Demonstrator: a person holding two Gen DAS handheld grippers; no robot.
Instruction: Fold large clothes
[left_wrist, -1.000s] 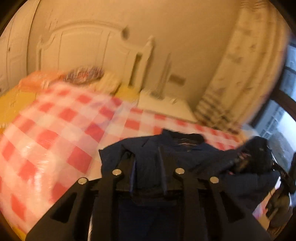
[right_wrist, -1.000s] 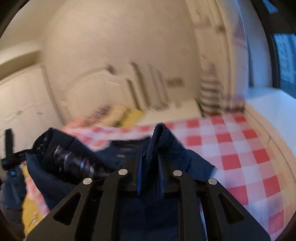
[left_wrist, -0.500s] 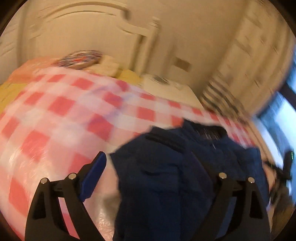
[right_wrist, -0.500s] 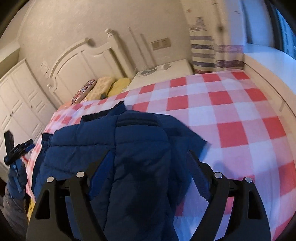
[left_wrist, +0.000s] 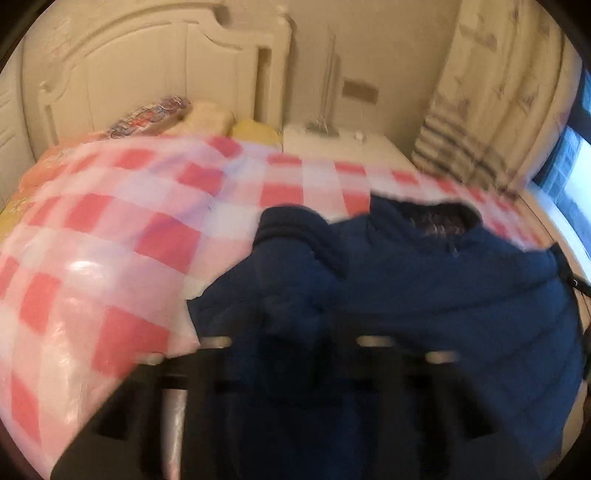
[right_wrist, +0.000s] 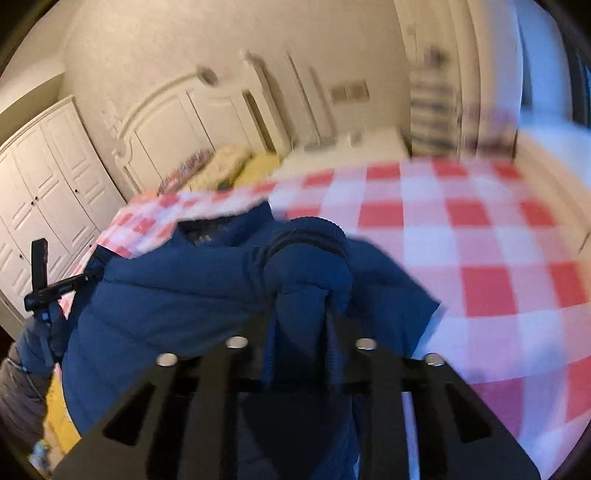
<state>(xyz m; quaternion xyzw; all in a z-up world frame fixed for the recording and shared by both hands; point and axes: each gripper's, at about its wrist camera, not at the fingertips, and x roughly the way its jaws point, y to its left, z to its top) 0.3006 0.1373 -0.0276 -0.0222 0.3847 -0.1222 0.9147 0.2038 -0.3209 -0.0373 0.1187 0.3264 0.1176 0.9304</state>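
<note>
A large navy padded jacket lies on a bed with a red-and-white checked cover. Its collar points toward the headboard. My left gripper is shut on a fold of the jacket's left side, near a ribbed cuff. In the right wrist view the jacket fills the lower left. My right gripper is shut on a bunched sleeve with a ribbed cuff. Both views are blurred by motion.
A white headboard and pillows stand at the far end. A white bedside cabinet and striped curtain are at the right. White wardrobe doors stand at left. The other hand's gripper shows at left.
Both grippers were open over the jacket half a second ago; now both have closed on jacket fabric again. The right one holds the cuffed sleeve bunched up.
</note>
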